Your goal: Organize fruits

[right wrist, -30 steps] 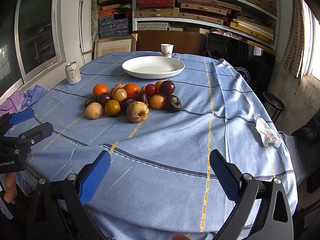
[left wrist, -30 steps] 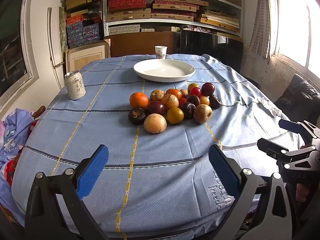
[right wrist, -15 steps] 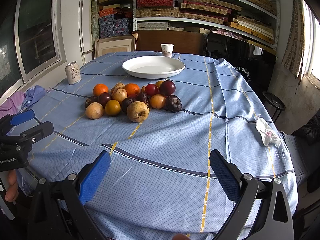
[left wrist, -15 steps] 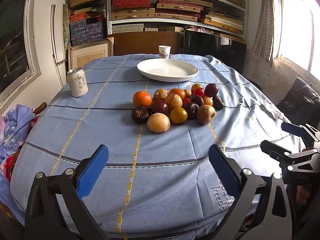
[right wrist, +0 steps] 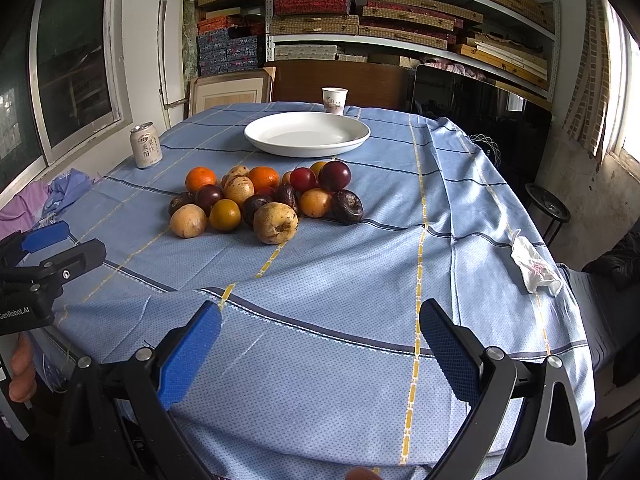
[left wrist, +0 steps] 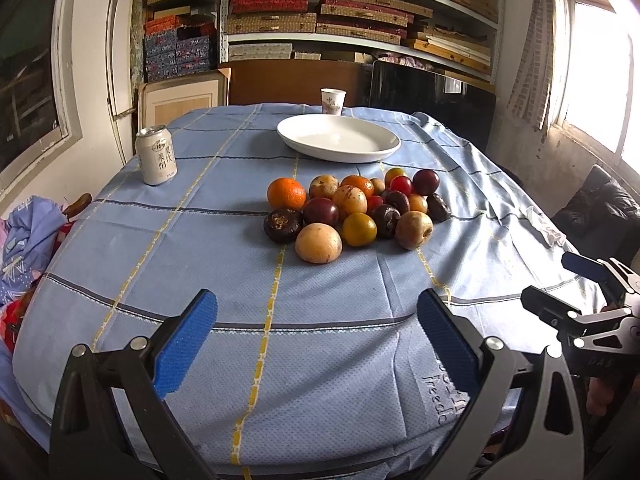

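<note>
Several fruits lie in a pile (left wrist: pixel 352 210) (right wrist: pixel 264 200) mid-table on the blue cloth: oranges, tan pears, dark plums and red ones. Behind the pile sits an empty white plate (left wrist: pixel 338 138) (right wrist: pixel 307 134). My left gripper (left wrist: pixel 316 336) hovers over the near table edge, open, nothing between its blue pads, well short of the fruit. My right gripper (right wrist: pixel 318 344) is likewise open and empty near the front edge. Each gripper shows at the side of the other's view: right gripper (left wrist: pixel 580 292), left gripper (right wrist: pixel 52 248).
A drink can (left wrist: pixel 156 156) (right wrist: pixel 146 151) stands at the left of the table and a paper cup (left wrist: pixel 333 101) (right wrist: pixel 334 100) behind the plate. A crumpled tissue (right wrist: pixel 534 266) lies near the right edge. Shelves of boxes fill the back wall.
The left wrist view has shifted slightly, with fruit and plate drifting right and down in frame. The right wrist view is almost the same. Both grippers stay open.
</note>
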Demonstrator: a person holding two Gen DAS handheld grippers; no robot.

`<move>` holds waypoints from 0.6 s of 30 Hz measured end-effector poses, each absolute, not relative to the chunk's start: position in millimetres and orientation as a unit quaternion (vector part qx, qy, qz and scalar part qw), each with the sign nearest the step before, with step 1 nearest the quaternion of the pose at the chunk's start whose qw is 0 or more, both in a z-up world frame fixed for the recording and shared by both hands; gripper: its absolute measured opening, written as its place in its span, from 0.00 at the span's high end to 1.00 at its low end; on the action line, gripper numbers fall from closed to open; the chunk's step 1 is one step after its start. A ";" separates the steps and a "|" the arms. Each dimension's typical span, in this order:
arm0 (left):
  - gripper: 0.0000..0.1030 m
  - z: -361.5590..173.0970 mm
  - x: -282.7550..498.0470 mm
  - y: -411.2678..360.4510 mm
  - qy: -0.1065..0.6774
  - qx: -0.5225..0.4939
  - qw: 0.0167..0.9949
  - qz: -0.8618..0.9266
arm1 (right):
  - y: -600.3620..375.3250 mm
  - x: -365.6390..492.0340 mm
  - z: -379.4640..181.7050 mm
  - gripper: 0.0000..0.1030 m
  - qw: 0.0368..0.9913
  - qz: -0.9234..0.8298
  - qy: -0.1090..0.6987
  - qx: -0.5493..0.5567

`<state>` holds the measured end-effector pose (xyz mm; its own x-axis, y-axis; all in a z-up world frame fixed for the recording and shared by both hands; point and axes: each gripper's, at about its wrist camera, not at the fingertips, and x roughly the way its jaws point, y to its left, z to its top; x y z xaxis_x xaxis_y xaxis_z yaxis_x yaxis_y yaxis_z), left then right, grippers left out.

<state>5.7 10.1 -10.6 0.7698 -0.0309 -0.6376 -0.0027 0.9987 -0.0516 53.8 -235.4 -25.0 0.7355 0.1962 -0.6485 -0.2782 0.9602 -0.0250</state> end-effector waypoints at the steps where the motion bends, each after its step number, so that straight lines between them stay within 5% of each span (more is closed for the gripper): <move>1: 0.04 -11.0 5.9 10.7 0.341 -0.026 0.940 -0.009 | -235.4 53.8 -24.7 0.03 0.930 0.127 0.341 -0.060; 18: 0.04 -13.9 6.9 8.5 0.348 -0.024 0.937 -0.021 | -233.6 53.6 -26.8 0.03 0.929 0.128 0.341 -0.062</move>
